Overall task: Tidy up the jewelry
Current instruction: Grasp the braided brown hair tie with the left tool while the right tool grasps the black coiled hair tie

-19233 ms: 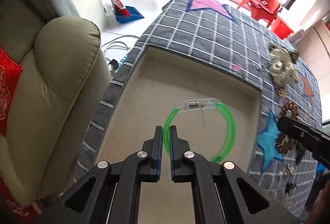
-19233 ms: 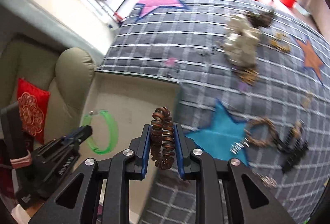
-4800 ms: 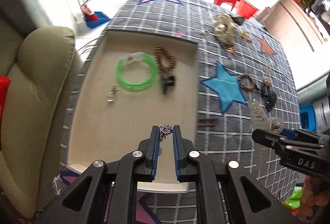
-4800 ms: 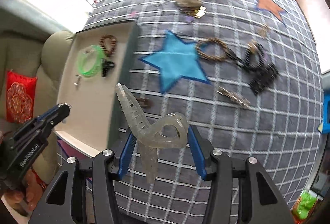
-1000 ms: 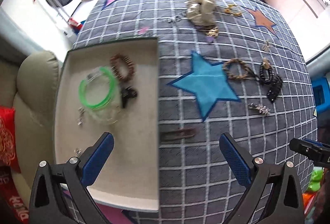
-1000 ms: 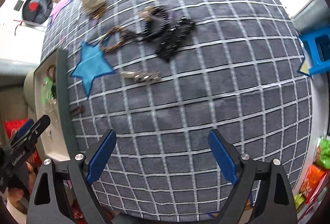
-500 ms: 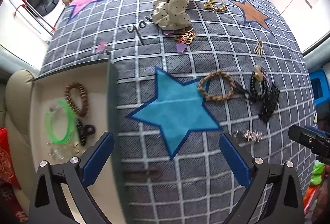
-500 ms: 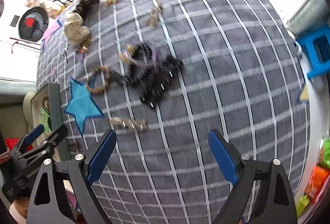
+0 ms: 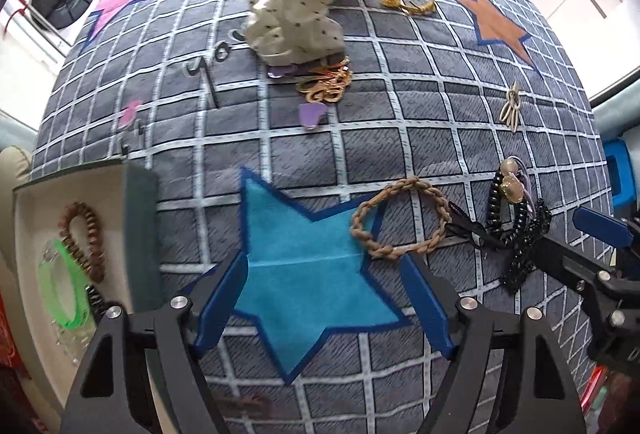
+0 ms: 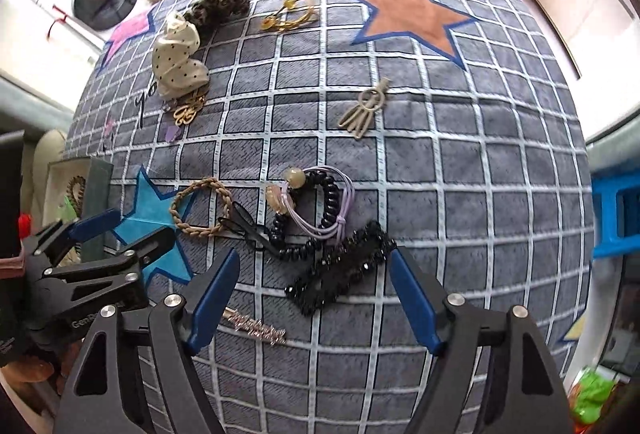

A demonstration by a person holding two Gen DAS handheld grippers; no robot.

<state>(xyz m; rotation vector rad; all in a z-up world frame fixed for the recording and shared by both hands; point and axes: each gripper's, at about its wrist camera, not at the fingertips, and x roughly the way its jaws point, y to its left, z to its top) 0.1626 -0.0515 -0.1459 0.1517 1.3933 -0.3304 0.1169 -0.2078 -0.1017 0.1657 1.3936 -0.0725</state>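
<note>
Both grippers close with nothing pinched: the left gripper point(image 9: 326, 298) over the blue star point(image 9: 304, 286) beside the braided bracelet point(image 9: 400, 220), the right gripper point(image 10: 314, 288) straddling the black beaded clip point(image 10: 340, 270).

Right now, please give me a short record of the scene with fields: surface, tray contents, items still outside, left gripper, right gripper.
surface: grey checked cloth with coloured stars
tray contents: green bangle, brown bead bracelet
items still outside: braided brown ring, black beaded clip, black coil tie, dotted scrunchie
left gripper: closing, nothing between the jaws
right gripper: closing, astride the black beaded clip, pads not touching
</note>
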